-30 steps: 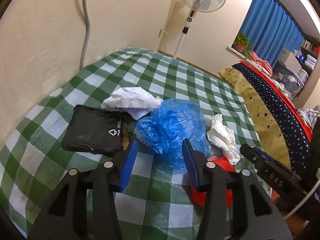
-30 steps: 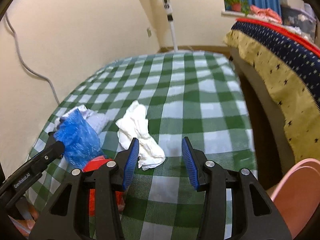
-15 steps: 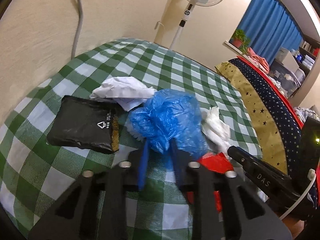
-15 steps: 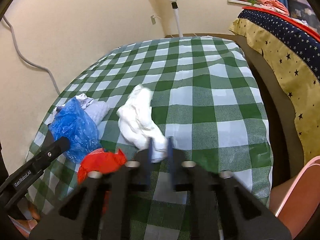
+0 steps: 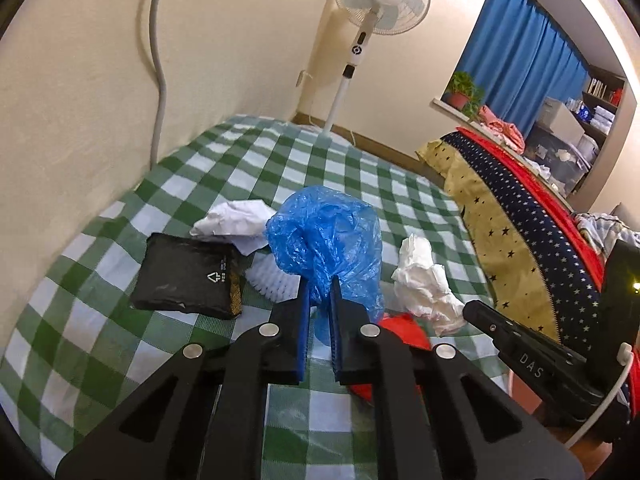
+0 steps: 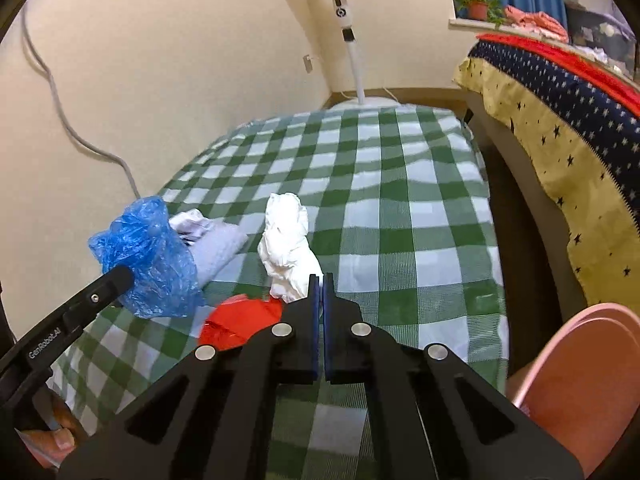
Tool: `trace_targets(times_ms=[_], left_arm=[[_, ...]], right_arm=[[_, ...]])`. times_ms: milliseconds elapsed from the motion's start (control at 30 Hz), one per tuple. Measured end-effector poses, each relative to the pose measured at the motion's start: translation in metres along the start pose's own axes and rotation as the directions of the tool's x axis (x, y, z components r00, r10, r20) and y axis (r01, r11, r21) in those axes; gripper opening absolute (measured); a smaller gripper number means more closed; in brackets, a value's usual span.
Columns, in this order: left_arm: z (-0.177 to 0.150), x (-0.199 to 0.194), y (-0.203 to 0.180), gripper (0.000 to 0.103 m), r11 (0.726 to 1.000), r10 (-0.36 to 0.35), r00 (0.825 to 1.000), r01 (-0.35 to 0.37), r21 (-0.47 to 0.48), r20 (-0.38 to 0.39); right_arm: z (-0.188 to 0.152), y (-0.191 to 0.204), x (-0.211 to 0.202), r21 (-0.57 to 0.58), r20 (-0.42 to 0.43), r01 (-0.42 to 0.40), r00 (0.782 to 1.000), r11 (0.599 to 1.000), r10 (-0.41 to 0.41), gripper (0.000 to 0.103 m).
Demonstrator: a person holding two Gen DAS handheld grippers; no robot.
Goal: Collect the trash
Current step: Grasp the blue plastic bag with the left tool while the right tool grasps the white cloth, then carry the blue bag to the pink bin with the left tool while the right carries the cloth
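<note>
While lifted off the checked cloth (image 5: 120,344): blue bag (image 5: 326,236) in left jaws, white tissue (image 6: 286,246) in right jaws.

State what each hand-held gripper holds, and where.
Left hand-held gripper: crumpled blue plastic bag, lower near edge. Right hand-held gripper: crumpled white tissue, near end.

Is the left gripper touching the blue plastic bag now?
Touching. In the left wrist view, the left gripper has its blue fingers closed on a fold of the blue plastic bag.
</note>
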State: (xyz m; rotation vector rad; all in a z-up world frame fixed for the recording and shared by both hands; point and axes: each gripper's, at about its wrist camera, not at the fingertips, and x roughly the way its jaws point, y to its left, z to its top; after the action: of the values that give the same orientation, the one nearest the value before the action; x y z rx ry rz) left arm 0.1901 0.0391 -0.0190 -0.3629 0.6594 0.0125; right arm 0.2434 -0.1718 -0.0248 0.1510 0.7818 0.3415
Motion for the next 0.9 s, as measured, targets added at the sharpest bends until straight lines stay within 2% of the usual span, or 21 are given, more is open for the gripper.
trace_targets(times_ms=[433, 900], left_arm=[[-0.007, -0.057, -0.024, 0.009, 0.996, -0.022, 0.999, 0.018, 0.087, 0.05], [-0.022, -0.105, -0.05, 0.009, 0.984, -0.077, 0.994, 0.063, 0.166, 0.083]], right_arm=[[-0.003, 0.007, -0.095, -0.039, 0.116, 0.07, 0.991, 0.997, -0.065, 0.001], [-0.034, -0.001, -0.186, -0.031, 0.203, 0.144, 0.97, 0.989, -0.134, 0.002]])
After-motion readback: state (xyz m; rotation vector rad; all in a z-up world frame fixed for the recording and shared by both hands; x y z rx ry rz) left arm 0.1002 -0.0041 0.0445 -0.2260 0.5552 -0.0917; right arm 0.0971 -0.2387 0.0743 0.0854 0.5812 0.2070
